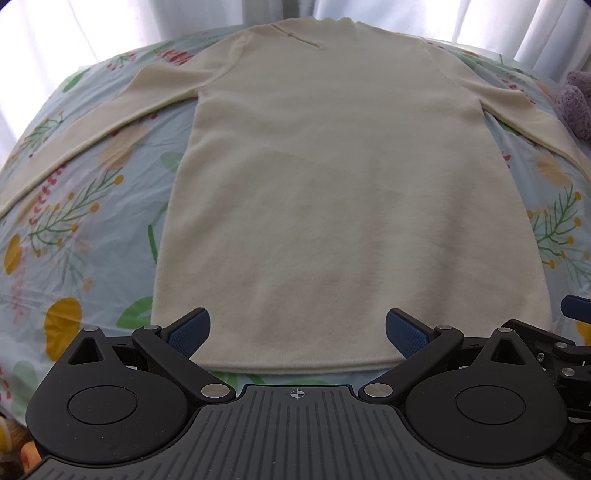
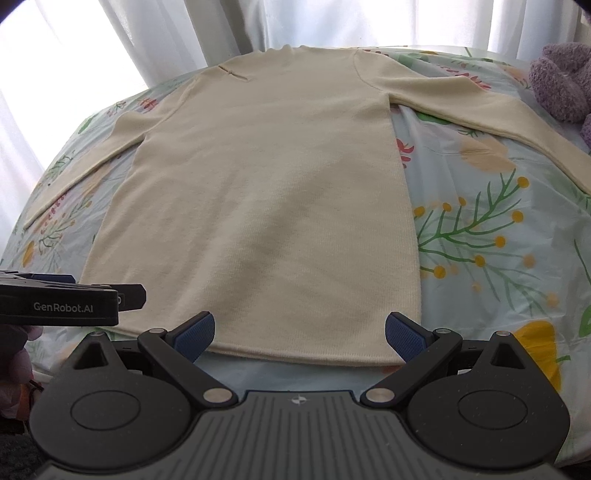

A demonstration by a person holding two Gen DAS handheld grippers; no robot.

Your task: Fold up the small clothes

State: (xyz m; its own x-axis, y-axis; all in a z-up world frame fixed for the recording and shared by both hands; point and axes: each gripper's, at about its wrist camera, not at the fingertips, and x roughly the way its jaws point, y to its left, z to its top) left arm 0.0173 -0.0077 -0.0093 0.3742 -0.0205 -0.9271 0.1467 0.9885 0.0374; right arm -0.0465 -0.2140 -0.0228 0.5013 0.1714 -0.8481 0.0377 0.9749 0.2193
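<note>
From the left wrist view, a cream long-sleeved sweater (image 1: 295, 177) lies flat and spread out on a floral cover (image 1: 85, 236), neck end far from the camera, hem nearest. The left claw (image 1: 297, 334) hangs just above the hem with its blue-padded fingers (image 1: 188, 334) spread wide, one on each side of the hem's middle stretch, and nothing is held between them. Whether the pads touch the cloth is hard to tell. The sweater's left sleeve runs down toward the left edge of the frame and its cuff is cut off there; the right sleeve slopes off to the right edge and is also cropped. A purple fuzzy thing (image 1: 576, 107) sits at the right margin, only partly in frame. Part of the right claw (image 1: 554, 343) pokes in at the lower right, mostly hidden. Pale curtains (image 1: 110, 29) hang behind, washed out by backlight.

From the right wrist view, the same sweater (image 2: 266, 192) fills the centre. The right claw (image 2: 299, 334) is wide open over the hem's right part, its right finger close to the lower right corner of the garment, gripping nothing. The left claw's body (image 2: 59, 302) enters from the left edge, seen side-on, its fingers mostly out of sight. The right sleeve stretches to the right edge with its end cropped. The purple fuzzy thing (image 2: 561, 85) lies beside that sleeve, cut by the frame.
</note>
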